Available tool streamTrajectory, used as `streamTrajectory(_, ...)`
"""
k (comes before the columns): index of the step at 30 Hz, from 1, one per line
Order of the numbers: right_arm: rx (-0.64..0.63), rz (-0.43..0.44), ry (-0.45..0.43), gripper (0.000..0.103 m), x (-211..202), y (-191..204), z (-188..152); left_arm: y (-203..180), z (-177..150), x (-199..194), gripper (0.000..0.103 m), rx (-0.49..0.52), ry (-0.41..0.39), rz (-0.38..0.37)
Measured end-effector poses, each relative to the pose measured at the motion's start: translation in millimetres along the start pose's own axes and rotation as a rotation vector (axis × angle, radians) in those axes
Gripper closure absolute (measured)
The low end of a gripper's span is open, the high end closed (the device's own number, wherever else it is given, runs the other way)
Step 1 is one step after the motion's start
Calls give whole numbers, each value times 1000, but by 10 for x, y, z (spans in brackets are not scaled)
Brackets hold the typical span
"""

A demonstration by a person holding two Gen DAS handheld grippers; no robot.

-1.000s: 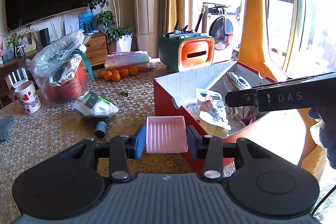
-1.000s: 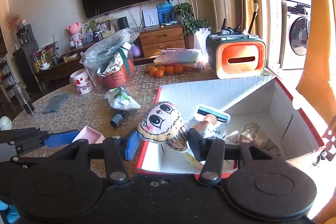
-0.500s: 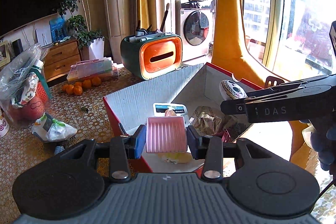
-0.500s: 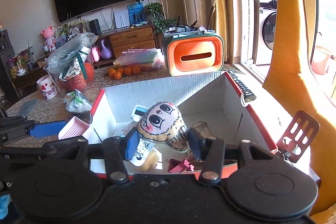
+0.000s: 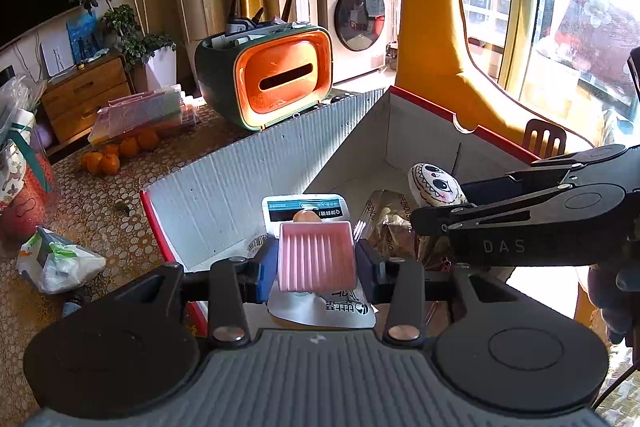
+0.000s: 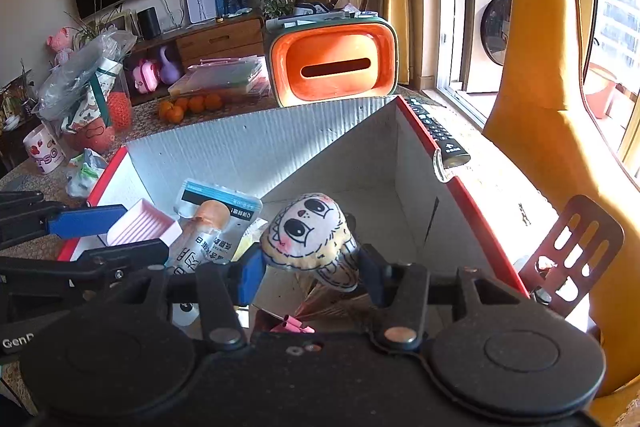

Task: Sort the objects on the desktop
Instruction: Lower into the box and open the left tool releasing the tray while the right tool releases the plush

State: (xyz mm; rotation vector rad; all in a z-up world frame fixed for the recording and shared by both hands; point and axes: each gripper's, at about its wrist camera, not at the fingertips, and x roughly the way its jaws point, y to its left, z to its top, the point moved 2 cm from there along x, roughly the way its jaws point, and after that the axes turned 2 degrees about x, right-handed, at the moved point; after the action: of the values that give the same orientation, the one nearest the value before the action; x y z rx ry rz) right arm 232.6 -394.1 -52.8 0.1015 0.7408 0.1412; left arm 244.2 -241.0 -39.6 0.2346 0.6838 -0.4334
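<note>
The left gripper (image 5: 316, 261) is clamped on a pink tray (image 5: 317, 255), held over the near left corner of the red box (image 5: 248, 171). The right gripper (image 6: 312, 269) squeezes a doll (image 6: 310, 231) above the box's middle. Only the right view shows the remote (image 6: 438, 133) on the box's far right rim and the mug (image 6: 42, 147) far left on the counter (image 5: 100, 199); only the left view shows a gloved hand (image 5: 612, 299).
</note>
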Motion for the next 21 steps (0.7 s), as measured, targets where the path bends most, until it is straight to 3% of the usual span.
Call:
streamTrajectory(12,-31,-23,49,51,162,11,-58,29,-17,199,62,-7,71,-34)
streamTrajectory(21,-29,-24,54,48,168,22,-60,18,-42,162,61,-10,70,-48)
